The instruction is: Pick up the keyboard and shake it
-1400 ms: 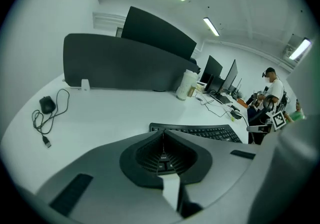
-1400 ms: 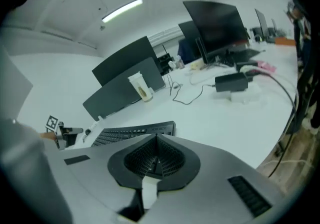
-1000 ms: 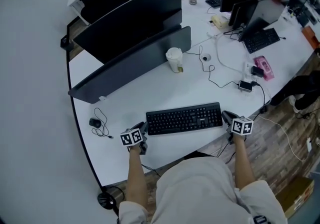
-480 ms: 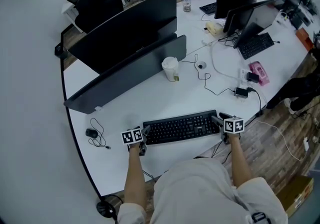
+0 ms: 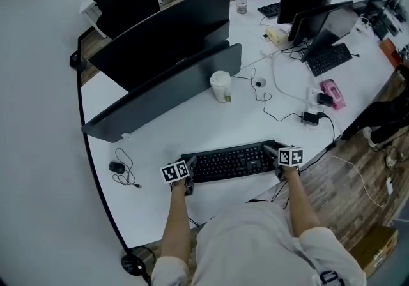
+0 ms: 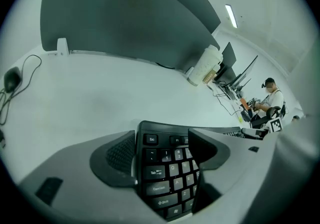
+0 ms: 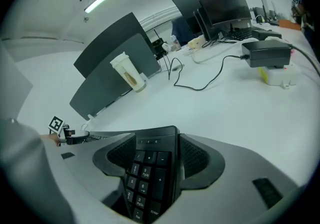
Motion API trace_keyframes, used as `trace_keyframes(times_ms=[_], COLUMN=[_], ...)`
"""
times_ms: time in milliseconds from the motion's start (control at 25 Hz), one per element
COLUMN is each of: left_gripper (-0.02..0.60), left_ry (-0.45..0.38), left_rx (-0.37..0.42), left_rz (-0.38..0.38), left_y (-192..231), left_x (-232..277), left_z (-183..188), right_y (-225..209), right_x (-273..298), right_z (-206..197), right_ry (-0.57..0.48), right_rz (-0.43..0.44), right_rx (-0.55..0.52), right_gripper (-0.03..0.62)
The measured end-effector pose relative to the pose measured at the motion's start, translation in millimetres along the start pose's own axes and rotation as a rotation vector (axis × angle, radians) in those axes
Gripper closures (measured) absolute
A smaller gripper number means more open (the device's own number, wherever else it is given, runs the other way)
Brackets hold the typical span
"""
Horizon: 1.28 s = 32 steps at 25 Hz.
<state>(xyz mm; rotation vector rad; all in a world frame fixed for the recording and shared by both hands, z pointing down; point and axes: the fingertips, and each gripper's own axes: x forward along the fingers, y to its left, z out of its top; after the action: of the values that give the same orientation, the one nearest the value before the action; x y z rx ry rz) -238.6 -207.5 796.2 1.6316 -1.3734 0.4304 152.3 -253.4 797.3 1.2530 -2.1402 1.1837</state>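
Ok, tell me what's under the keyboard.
The keyboard lies flat on the white desk, so only desk shows around it. Its underside and the desk beneath are covered; I can't tell whether anything lies there.

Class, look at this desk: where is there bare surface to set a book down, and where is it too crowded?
Free: the bare desk stretch between the keyboard and the grey divider, left of the paper cup; a corded mouse marks its left end. Crowded: the right side, with cables and a power adapter.
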Motion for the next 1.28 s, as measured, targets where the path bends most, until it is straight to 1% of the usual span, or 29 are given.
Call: trace_keyframes(times_ms=[80,200,320,440,560,720,800,880,1080,1160,1280], left_gripper=[0.249,0.249,0.250,0.250,0.250,0.251,0.252,0.252,0.252,0.254,0.265], left_ry=[-0.023,-0.067,-0.128,-0.218,-0.298,-0.440,-0.480,-0.472,-0.420,-0.369,-0.258], left_rx=[-0.016,-0.045,-0.030,-0.040,-0.061,-0.148,-0.146,-0.096,0.091,0.186,0.346], left_rz=[-0.016,-0.086,-0.136,-0.179,-0.224,-0.309,-0.322,-0.329,-0.356,-0.366,-0.378], left_y=[-1,-2,-6,-9,-10,-9,-10,-11,-22,-25,-30], left_x=[-5,-15,-26,-39,-54,-75,-82,-85,-93,-94,-95], left_z=[2,6,12,23,35,54,57,53,35,24,6], right_y=[3,6,10,22,33,45,50,54,56,54,51], right_x=[-2,-9,-17,-26,-34,-42,-46,-49,-62,-66,-73], right_z=[0,2,13,26,38,50,52,50,44,40,33], right_ry=[0.004,-0.027,-0.080,-0.136,-0.169,-0.185,-0.179,-0.168,-0.158,-0.154,-0.127], right_rz=[0.018,0.058,0.089,0.158,0.222,0.260,0.273,0.282,0.265,0.254,0.251], right_rx=[-0.012,-0.019,-0.053,-0.077,-0.109,-0.199,-0.254,-0.306,-0.409,-0.445,-0.509], right_gripper=[0.318,0.318,0.327,0.364,0.367,0.375,0.375,0.379,0.405,0.424,0.428])
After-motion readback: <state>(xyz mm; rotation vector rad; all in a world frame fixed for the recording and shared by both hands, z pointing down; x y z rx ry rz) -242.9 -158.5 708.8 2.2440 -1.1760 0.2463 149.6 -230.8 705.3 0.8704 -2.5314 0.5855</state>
